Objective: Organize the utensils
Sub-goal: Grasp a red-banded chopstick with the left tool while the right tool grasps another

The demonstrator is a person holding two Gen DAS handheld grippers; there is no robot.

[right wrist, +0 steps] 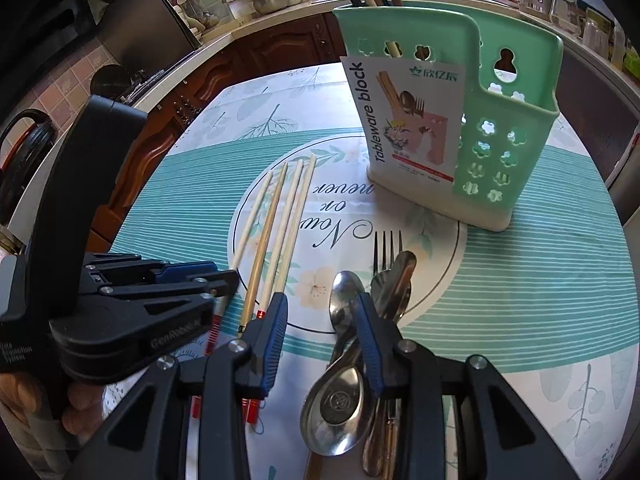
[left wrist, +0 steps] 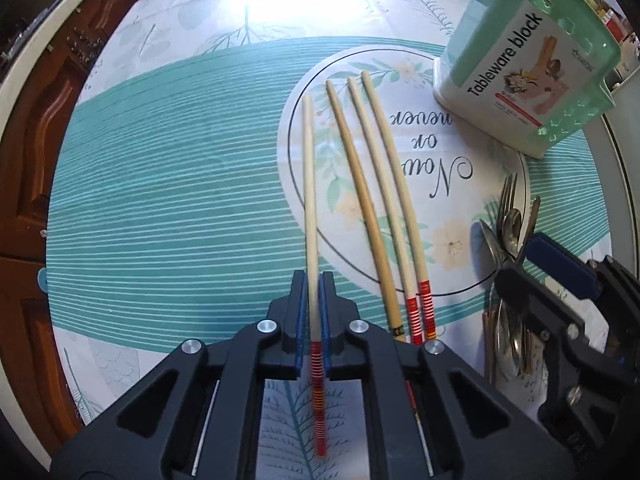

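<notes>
Table (left wrist: 160, 200) with chopsticks (left wrist: 360, 200), cutlery (right wrist: 360, 320), holder (right wrist: 480, 140)

light: bright daylight — glare on tablecloth (left wrist: 248, 20) far edge | focus: sharp | edges: fisheye bend, dark corners

the chopsticks (left wrist: 352, 184) are looking like pale matt wood with glossy red-striped ends. the spoons (right wrist: 336, 404) are gleaming as polished metal. the holder (right wrist: 500, 128) is showing smooth green plastic with a paper label (right wrist: 404, 120). the tablecloth (left wrist: 180, 184) is shining like glossy vinyl.

Four chopsticks (left wrist: 362, 204), one fork (right wrist: 387, 252), about three spoons (right wrist: 338, 404), one green tableware holder (right wrist: 452, 120)
</notes>
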